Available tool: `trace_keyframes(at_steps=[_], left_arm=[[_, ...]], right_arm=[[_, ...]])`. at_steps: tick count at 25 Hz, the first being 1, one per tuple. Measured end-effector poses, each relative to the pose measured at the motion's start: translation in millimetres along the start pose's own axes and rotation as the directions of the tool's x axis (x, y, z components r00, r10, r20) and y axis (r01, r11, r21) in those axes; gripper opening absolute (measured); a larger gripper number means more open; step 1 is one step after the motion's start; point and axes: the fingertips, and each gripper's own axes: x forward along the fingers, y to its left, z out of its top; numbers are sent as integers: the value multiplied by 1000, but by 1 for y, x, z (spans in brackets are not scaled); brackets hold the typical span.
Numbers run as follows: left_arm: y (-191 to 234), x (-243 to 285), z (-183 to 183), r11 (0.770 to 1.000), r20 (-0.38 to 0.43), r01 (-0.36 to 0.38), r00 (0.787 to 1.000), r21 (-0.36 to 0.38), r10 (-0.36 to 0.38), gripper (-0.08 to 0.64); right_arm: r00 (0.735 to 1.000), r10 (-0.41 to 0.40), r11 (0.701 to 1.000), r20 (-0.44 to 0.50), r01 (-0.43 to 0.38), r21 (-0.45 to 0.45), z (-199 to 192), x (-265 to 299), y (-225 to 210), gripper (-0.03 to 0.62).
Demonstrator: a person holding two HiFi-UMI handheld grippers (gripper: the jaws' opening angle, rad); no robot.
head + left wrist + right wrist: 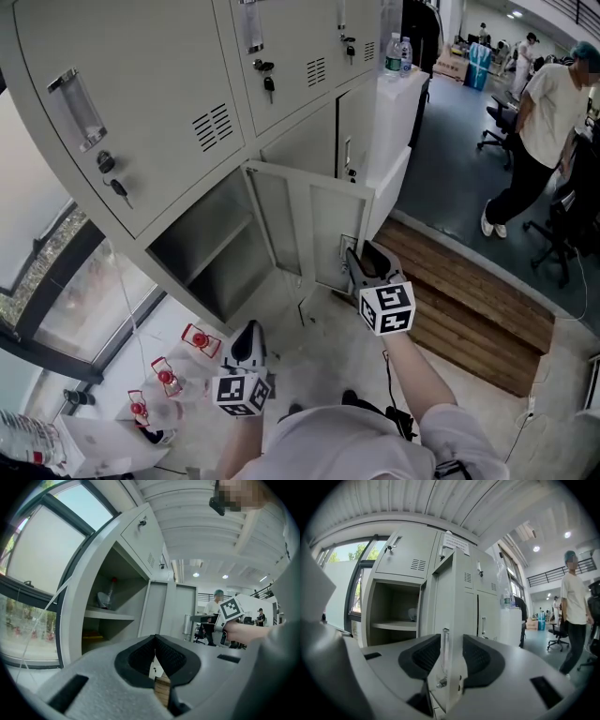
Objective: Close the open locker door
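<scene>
The grey locker bank fills the head view, with one lower compartment (211, 248) open. Its door (314, 225) stands swung out toward me. My right gripper (354, 255) is at the door's free edge. In the right gripper view the door edge (451, 597) and its clear handle (443, 653) sit between the pads, and the right gripper (451, 641) is shut on it. My left gripper (246, 336) hangs low near the floor, away from the door. In the left gripper view the left gripper (155, 641) is shut on nothing; the open compartment (105, 616) holds a shelf and a bottle (108, 595).
Keys (119, 187) hang in the upper locker doors. A white cabinet (398, 112) with water bottles (398, 54) stands right of the lockers. A wooden step (469, 291) lies right of the door. A person (539, 122) stands by office chairs. Red-capped items (169, 375) sit by the window.
</scene>
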Motion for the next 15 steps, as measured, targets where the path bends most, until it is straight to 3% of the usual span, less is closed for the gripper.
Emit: trace_keyframes(at_steps=[15], left_arm=[[5, -23, 4, 1000, 18, 0, 1000, -2, 0, 6]], right_arm=[[999, 37, 999, -1, -37, -2, -1, -24, 35, 135]])
